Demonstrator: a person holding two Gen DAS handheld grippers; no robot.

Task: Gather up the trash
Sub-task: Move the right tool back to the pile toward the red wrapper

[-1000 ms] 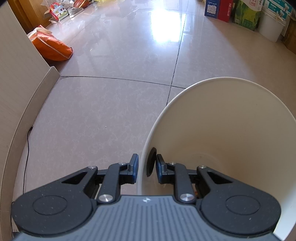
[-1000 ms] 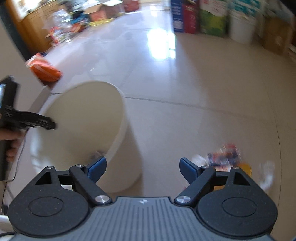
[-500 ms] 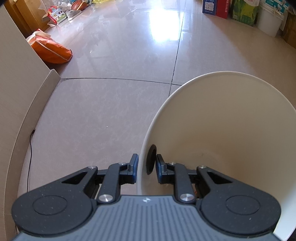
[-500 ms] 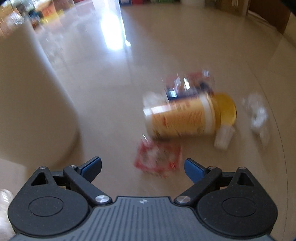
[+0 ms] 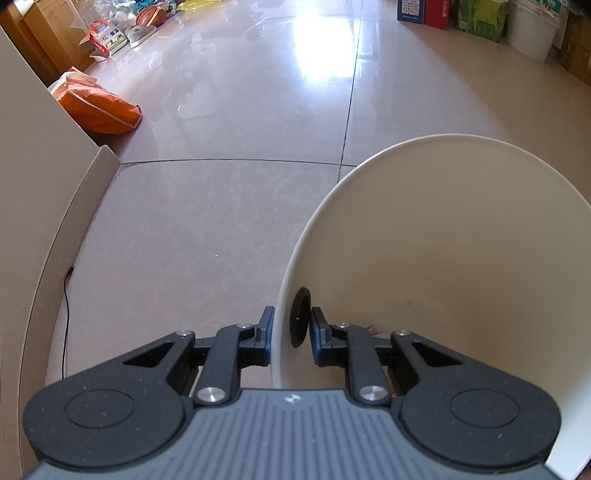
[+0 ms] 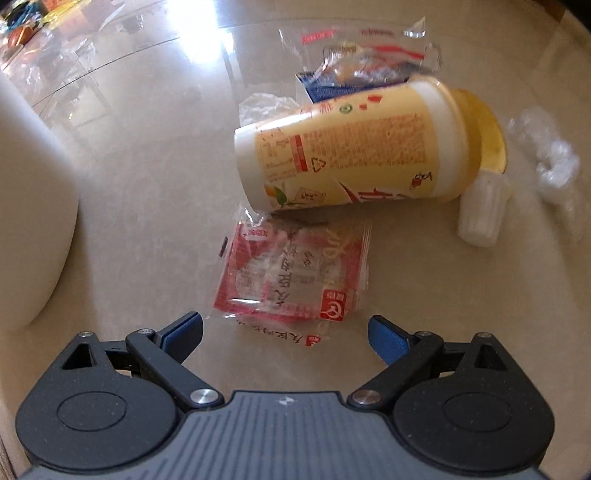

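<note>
Left gripper (image 5: pixel 290 334) clamped on the near rim of a cream plastic waste bin (image 5: pixel 461 258), one finger outside the wall, the other inside beside a black round fitting (image 5: pixel 298 317) on the inner wall; bin tilted, mouth open toward the camera, small scraps dimly visible at its bottom behind the inner finger. Beyond, glossy beige tiled floor (image 5: pixel 221 221) with dark grout lines, an orange bag (image 5: pixel 99 109) lying by a beige wall panel (image 5: pixel 37 177), a thin black cable (image 5: pixel 66 314) running along the skirting, boxes and a white bucket (image 5: pixel 532 31) far off at the room's edge. Right gripper (image 6: pixel 286 332) spread wide, blue-padded fingers (image 6: pixel 184 334) apart with nothing pressed between them, pointing steeply down over the litter on the floor. Just ahead of the fingertips, a flat red-and-clear snack wrapper (image 6: pixel 291 277), its near edge lying between the two pads without touching either. Behind it, a yellow-and-white drink cup (image 6: pixel 354 155) on its side, mouth to the right, touching the wrapper's far edge. Small white ribbed cap (image 6: pixel 482 210) against the cup's mouth end, crumpled clear plastic (image 6: pixel 550 162) further right, a clear printed bag (image 6: pixel 365 51) over a blue packet behind the cup. Bin's outer wall (image 6: pixel 33 206) at the left edge of the right wrist view, well apart from the litter.
</note>
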